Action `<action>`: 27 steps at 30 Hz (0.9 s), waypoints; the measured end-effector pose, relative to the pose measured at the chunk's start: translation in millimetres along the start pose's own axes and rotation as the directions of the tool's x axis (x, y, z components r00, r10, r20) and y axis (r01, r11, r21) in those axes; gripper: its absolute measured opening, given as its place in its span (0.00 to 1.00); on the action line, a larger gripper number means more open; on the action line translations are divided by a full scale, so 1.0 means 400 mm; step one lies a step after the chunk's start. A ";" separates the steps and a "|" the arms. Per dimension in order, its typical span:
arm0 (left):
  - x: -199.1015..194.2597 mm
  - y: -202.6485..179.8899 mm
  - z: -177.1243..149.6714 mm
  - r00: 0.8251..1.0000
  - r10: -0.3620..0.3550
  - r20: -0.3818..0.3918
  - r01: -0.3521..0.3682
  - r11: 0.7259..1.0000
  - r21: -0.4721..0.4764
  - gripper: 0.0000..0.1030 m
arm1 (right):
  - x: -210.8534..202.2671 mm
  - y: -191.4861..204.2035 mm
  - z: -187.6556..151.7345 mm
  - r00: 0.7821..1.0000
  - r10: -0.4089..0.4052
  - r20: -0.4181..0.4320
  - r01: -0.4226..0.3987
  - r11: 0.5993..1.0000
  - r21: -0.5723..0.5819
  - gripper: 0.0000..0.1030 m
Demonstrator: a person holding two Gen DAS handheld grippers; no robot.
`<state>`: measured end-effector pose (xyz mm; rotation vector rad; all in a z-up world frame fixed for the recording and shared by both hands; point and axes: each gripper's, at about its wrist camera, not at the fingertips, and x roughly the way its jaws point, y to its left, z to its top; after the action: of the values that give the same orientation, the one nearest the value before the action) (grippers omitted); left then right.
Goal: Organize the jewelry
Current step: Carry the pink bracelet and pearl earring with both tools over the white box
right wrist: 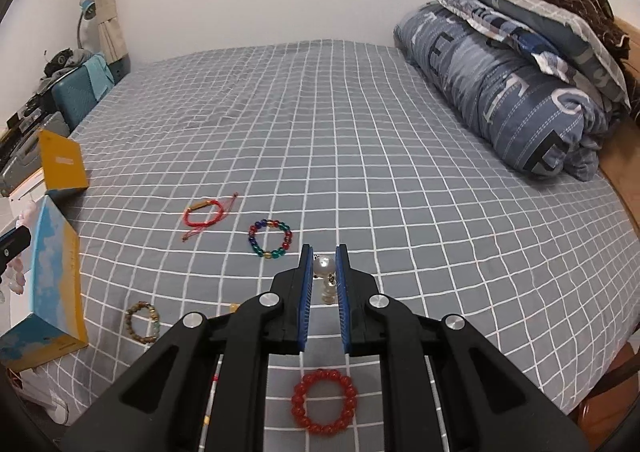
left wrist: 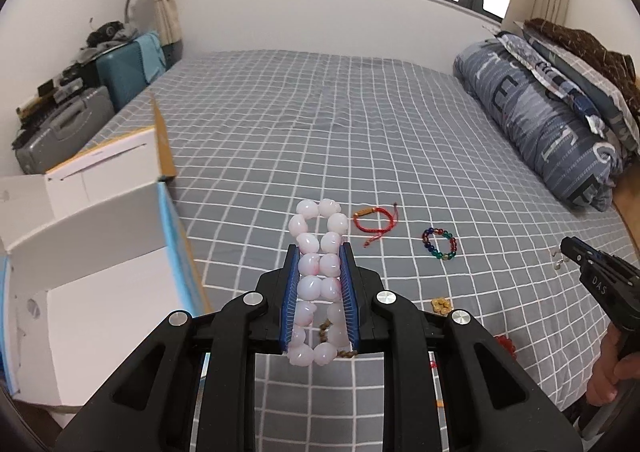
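My left gripper [left wrist: 319, 252] is shut on a pale pink bead bracelet [left wrist: 318, 272], squeezed long between the blue pads and held above the bed beside the open white box [left wrist: 100, 276]. My right gripper [right wrist: 323, 252] is shut on a pearl earring [right wrist: 324, 266], whose lower pearl hangs between the jaws. On the grey checked bed lie a red cord bracelet [right wrist: 202, 213], a multicoloured bead bracelet [right wrist: 271, 238], a brown bead bracelet [right wrist: 142, 322] and a red bead bracelet [right wrist: 324, 400]. The right gripper shows at the right edge of the left wrist view [left wrist: 600, 276].
The box [right wrist: 52, 280] with blue and yellow sides sits at the bed's left edge. Folded quilts and pillows [right wrist: 512, 91] are piled on the right. Suitcases [left wrist: 80, 107] stand beyond the left edge. A small gold item [left wrist: 440, 306] lies near my left gripper.
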<state>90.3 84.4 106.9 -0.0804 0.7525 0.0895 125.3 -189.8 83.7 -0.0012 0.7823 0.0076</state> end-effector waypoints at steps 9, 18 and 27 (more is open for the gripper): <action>-0.090 0.075 -0.017 0.998 0.055 0.017 -0.055 0.998 -0.017 0.19 | -0.029 0.064 -0.011 0.999 0.032 -0.007 -0.032 0.999 -0.010 0.10; -0.131 0.199 -0.031 0.994 0.111 0.022 -0.109 0.991 -0.080 0.19 | -0.035 0.180 -0.001 0.997 0.079 -0.004 -0.079 0.995 -0.056 0.10; -0.150 0.347 -0.049 0.985 0.170 0.015 -0.166 0.975 -0.147 0.19 | -0.047 0.391 0.017 0.984 0.180 0.004 -0.178 0.976 -0.127 0.10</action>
<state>18.3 217.2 128.0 -0.1543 0.7239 0.3065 115.6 -33.5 102.3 -0.0504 0.7633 0.2278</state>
